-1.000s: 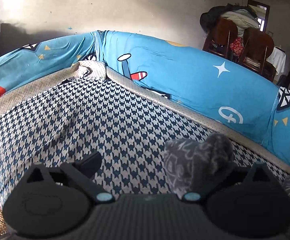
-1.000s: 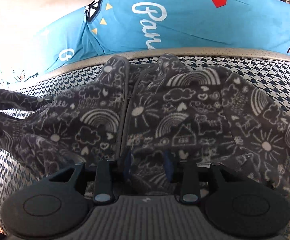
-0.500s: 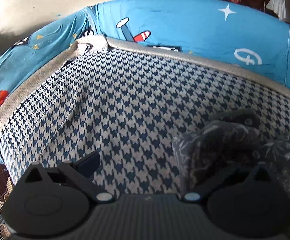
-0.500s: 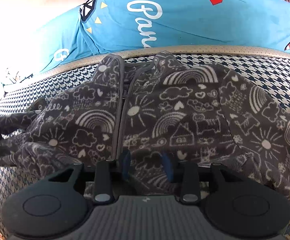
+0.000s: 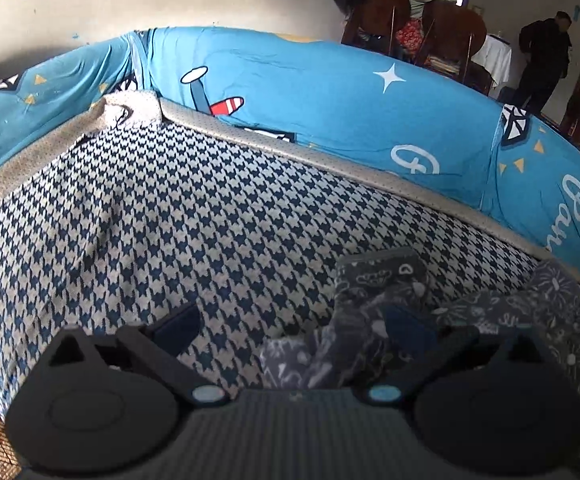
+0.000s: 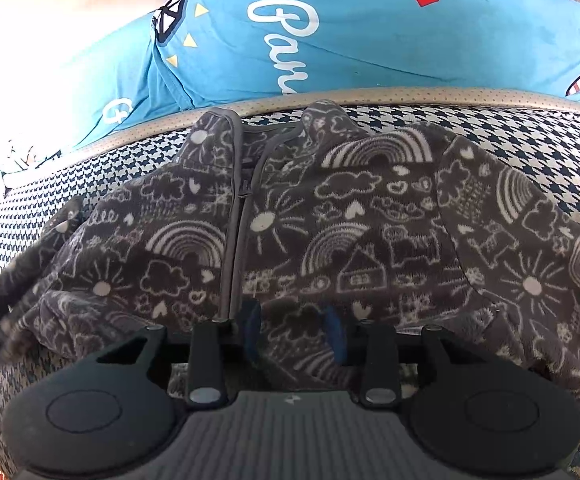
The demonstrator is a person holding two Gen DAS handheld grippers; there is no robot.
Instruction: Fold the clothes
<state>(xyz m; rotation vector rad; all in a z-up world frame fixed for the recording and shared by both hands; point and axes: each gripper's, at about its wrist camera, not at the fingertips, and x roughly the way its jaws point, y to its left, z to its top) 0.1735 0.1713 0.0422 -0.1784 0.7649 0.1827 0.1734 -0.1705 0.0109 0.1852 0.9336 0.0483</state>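
A dark grey fleece jacket (image 6: 329,220) with white doodle rainbows and suns lies zip-up on the houndstooth mattress (image 6: 529,140). My right gripper (image 6: 293,330) is shut on a bunched fold of the jacket's near hem, the cloth pinched between the blue pads. In the left wrist view one sleeve (image 5: 381,280) of the jacket lies crumpled against the right finger of my left gripper (image 5: 291,326). The left gripper's jaws stand wide apart, open, with bare mattress (image 5: 170,220) between and ahead of them. The same sleeve shows blurred at the left edge of the right wrist view.
A blue cartoon-print padded border (image 5: 329,100) rings the mattress on the far sides. Behind it stand wooden chairs (image 5: 429,24) piled with clothes, and a person in dark clothes (image 5: 541,64) stands by a doorway at the far right. A plain wall rises behind.
The sleeve, first stretched out to the left, has dropped and now lies low on the mattress by the left gripper's right finger. The left view tipped down, then back up. The right gripper kept still.
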